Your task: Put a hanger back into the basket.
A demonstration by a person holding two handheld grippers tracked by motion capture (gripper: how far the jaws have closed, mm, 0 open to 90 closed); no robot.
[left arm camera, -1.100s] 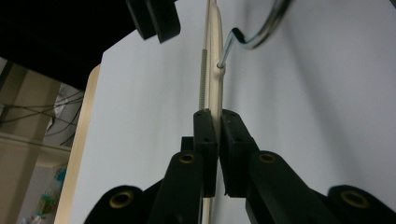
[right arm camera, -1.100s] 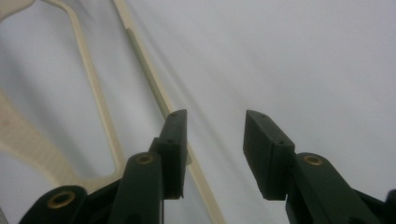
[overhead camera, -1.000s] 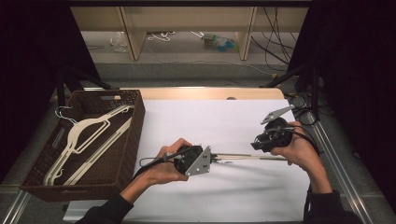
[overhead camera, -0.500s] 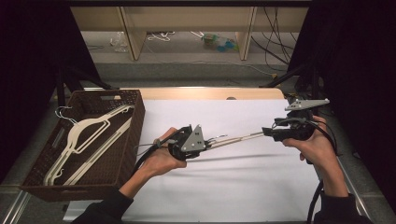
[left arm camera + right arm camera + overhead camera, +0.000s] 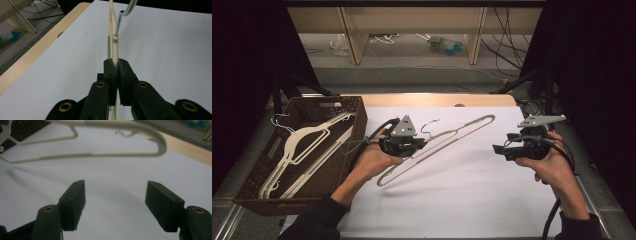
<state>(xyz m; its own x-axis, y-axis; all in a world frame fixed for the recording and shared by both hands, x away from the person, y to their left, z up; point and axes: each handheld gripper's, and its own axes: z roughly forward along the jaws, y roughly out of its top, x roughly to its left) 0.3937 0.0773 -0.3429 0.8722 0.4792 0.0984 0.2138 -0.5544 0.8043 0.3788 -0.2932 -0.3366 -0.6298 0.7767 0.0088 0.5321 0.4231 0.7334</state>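
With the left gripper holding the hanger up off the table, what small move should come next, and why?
Probably swing the left gripper toward the brown basket. It is clamped on the cream hanger near its hook, lifted clear of the table, while the right gripper has just opened and stands apart from it. Two hangers already lie in the basket.

You won't find any lettering, label, brand, number or sign to read here. The grey three-cornered plate [image 5: 404,127] on your left claw [image 5: 419,146] bears only a few dark dots, perhaps screw heads, too small to tell. The hanger [image 5: 447,137], the basket [image 5: 343,102] and the counter [image 5: 472,190] carry no print.
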